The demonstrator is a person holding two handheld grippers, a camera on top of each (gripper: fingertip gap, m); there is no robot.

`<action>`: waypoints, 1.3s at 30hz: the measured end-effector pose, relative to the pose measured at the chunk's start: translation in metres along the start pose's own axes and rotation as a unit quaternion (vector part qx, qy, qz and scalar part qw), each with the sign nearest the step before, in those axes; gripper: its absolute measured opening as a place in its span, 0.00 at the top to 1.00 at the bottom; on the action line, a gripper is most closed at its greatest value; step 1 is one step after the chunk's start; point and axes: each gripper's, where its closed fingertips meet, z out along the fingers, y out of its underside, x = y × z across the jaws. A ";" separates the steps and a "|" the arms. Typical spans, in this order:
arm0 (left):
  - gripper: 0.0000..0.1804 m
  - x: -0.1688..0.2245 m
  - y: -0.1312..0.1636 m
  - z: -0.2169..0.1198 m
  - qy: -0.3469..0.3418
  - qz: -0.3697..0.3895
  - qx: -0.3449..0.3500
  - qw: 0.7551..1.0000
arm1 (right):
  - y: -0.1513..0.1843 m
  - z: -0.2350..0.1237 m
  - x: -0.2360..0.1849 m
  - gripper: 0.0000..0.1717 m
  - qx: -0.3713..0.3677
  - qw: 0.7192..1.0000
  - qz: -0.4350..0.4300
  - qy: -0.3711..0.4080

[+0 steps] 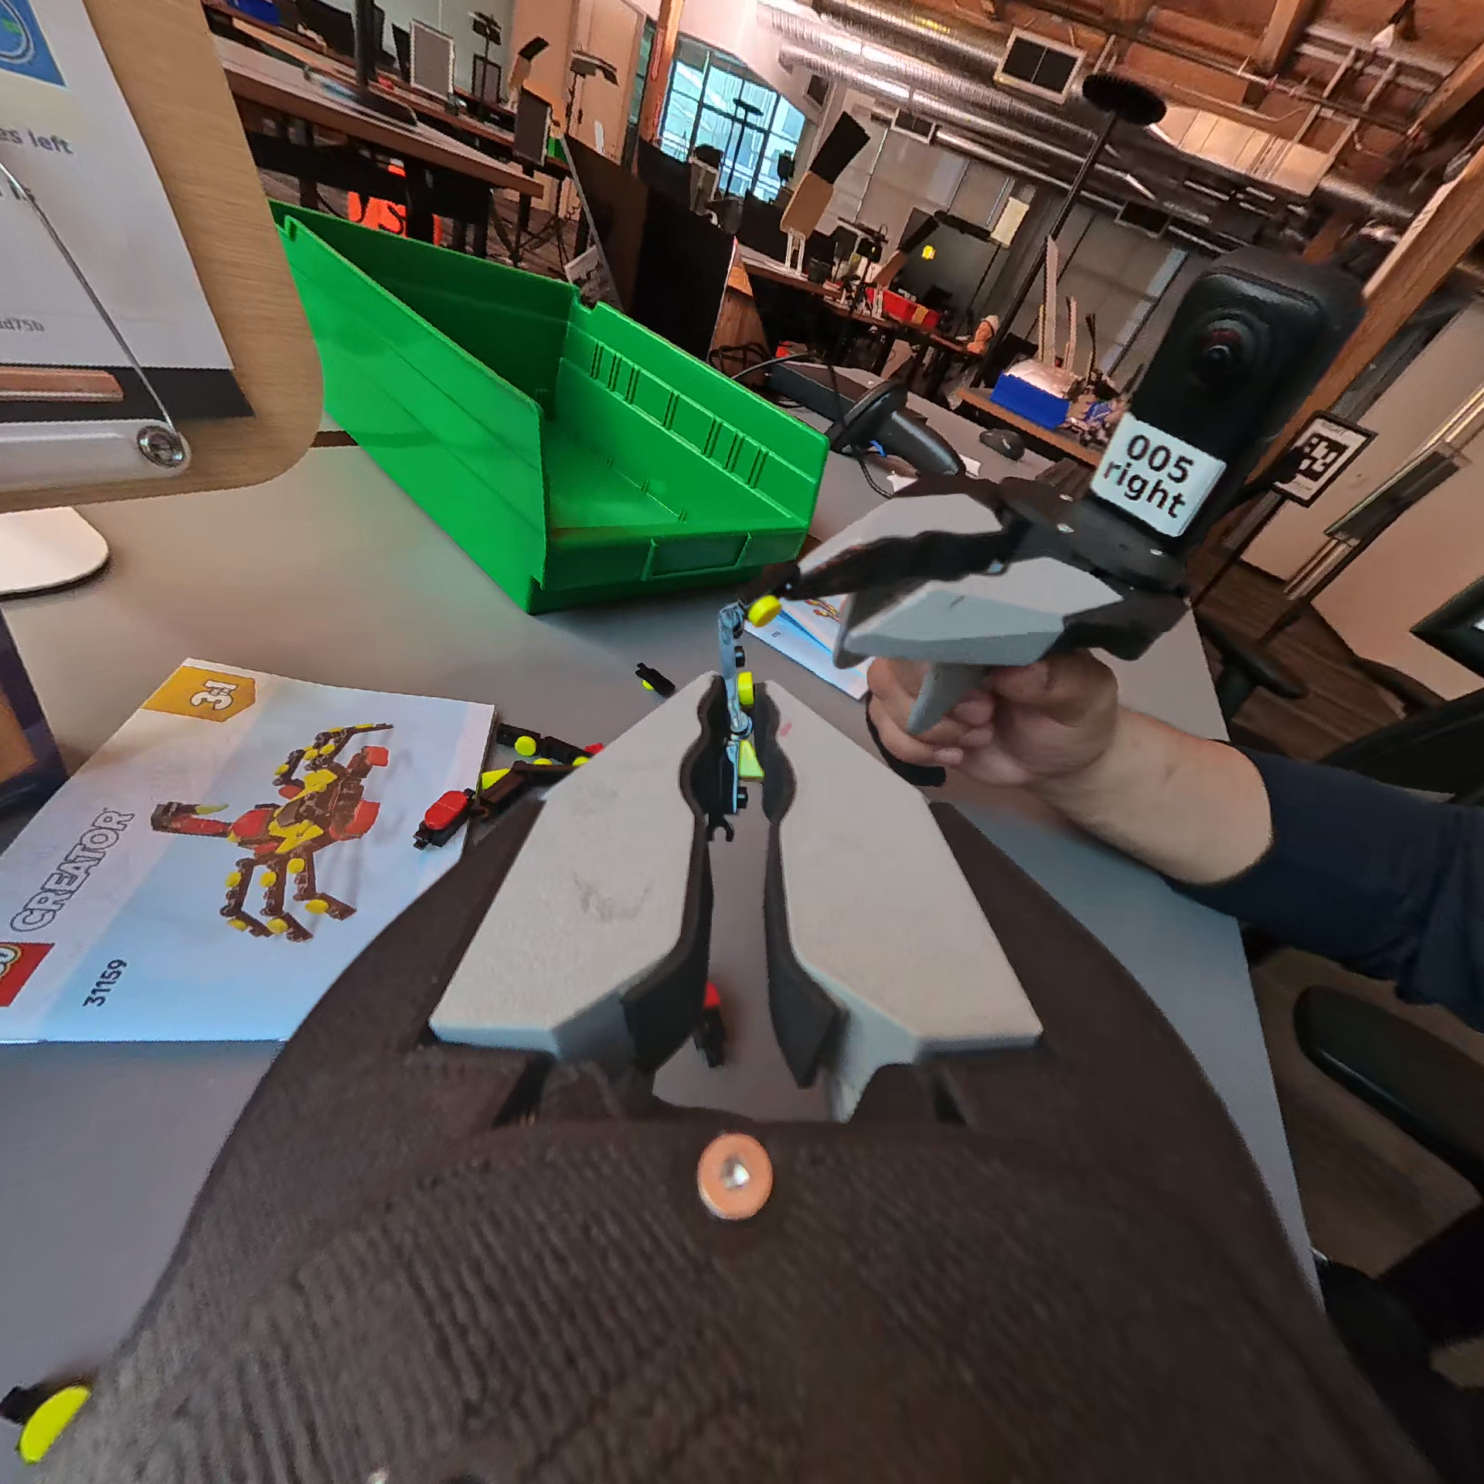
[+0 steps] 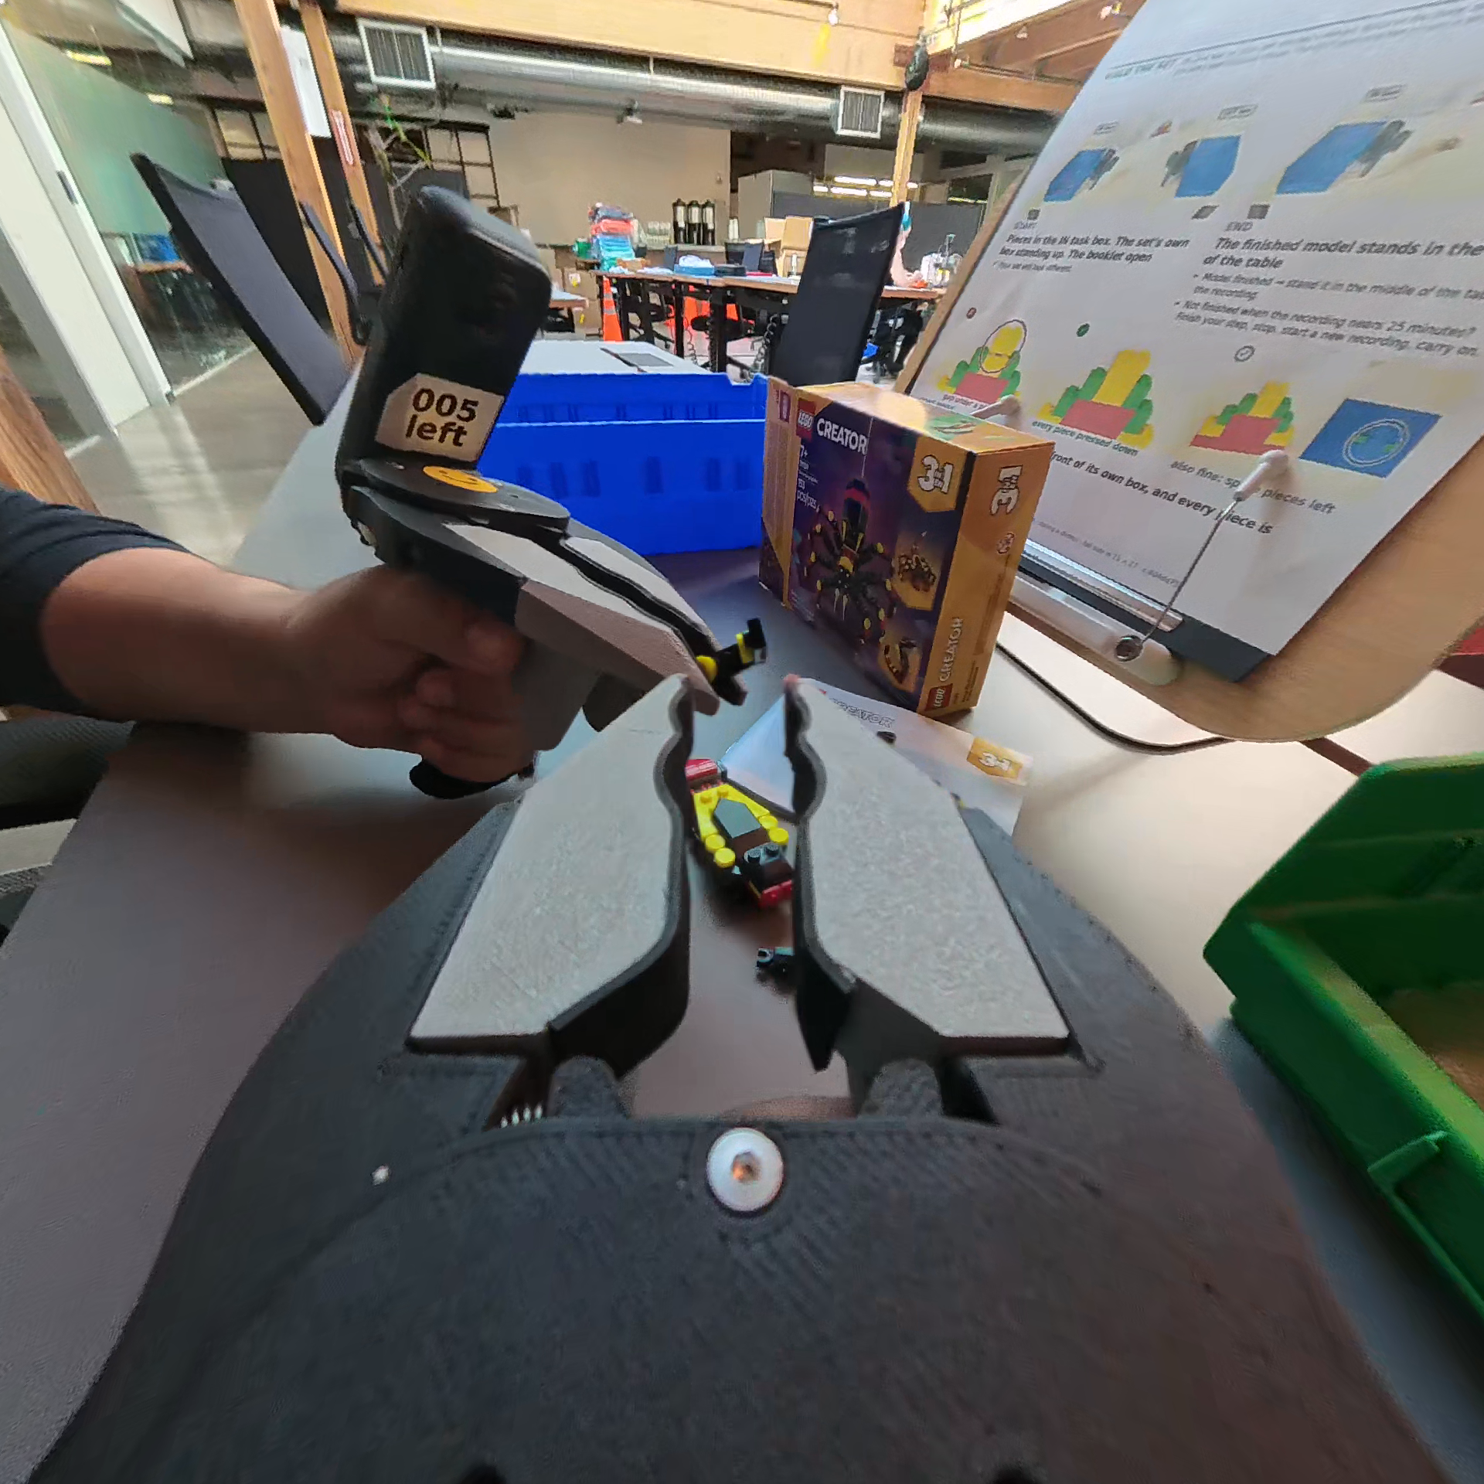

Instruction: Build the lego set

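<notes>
Surface: a grey table (image 1: 337, 578) carried everything.
Far side: a green bin (image 1: 610, 482) and a blue bin (image 2: 642, 474) sat on it.
Upright: a yellow toy-set box (image 2: 907, 546) stood near a wooden board stand (image 2: 1325, 642).
Flat: an instruction booklet (image 1: 241, 843) lay open-faced.
Loose: small black, yellow and red brick pieces (image 1: 514, 771) lay just beside the booklet; a yellow-and-red brick assembly (image 2: 739, 835) lay apart.

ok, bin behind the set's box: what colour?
Blue bin, behind the box; shows only in the right wrist view.
</notes>
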 end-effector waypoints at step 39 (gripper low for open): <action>0.98 0.057 0.022 0.019 0.057 0.003 -0.008 0.998 | -0.006 -0.049 0.079 0.98 -0.046 0.978 -0.031 0.200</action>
